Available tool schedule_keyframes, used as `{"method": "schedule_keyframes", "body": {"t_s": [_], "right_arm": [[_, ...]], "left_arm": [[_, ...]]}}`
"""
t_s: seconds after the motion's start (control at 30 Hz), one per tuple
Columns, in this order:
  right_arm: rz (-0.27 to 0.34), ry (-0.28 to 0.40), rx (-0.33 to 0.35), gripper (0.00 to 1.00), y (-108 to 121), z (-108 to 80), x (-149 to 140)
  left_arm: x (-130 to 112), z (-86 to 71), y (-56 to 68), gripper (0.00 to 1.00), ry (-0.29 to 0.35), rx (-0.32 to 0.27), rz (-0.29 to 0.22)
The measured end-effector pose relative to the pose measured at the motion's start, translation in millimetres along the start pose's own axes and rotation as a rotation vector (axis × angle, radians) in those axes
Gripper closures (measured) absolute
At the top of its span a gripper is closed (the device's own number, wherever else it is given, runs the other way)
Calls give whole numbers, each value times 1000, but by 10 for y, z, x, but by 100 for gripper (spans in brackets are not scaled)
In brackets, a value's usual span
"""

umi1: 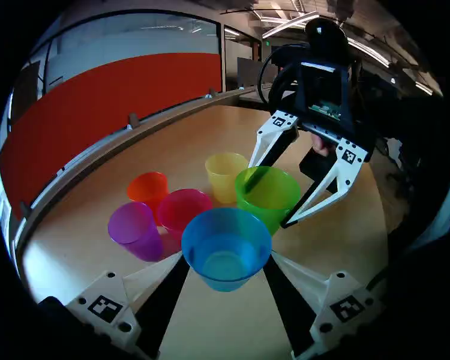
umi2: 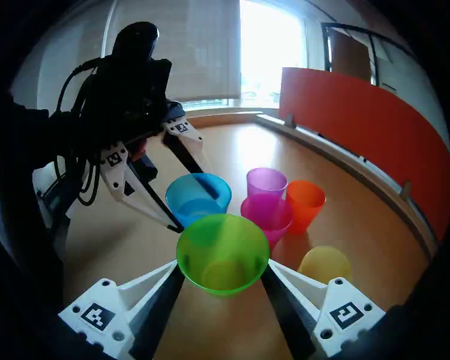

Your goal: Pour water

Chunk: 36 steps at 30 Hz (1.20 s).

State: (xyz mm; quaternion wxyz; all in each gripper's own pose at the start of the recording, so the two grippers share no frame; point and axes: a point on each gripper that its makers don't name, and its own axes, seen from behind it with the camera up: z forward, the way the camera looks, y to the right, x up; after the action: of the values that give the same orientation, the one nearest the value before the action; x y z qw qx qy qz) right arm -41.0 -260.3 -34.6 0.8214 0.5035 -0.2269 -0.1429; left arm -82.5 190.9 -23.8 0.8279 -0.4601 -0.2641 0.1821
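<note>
My left gripper [umi1: 226,259] is shut on a translucent blue cup [umi1: 226,249], held upright, one finger on each side. A paler patch at its bottom looks like a little water. Just beyond it, my right gripper [umi1: 268,195] is shut on a green cup [umi1: 267,195], which is also upright. In the right gripper view the green cup [umi2: 222,255] sits between that gripper's [umi2: 222,265] own fingers. There the blue cup [umi2: 198,201] stands right behind it in the left gripper [umi2: 195,203]. The two rims are close together.
Four more cups cluster on the wooden table [umi1: 195,132]: yellow [umi1: 225,174], orange [umi1: 148,189], pink [umi1: 183,210] and purple [umi1: 134,228], all beside the held cups. A red partition [umi1: 105,102] runs along the table's far edge.
</note>
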Motion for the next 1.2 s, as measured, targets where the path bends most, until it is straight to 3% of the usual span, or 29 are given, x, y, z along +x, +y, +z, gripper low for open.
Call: {"method": "schedule_keyframes", "body": {"t_s": [0.6,1.2], "right_arm": [[2,83,-41,12,-50,-167,293],[0,173,-69,12,-83,-332,599]], "left_arm": [[153,-232,-44,17,86,74,-37],[498,-471,-160,17,255,146,-110]]}}
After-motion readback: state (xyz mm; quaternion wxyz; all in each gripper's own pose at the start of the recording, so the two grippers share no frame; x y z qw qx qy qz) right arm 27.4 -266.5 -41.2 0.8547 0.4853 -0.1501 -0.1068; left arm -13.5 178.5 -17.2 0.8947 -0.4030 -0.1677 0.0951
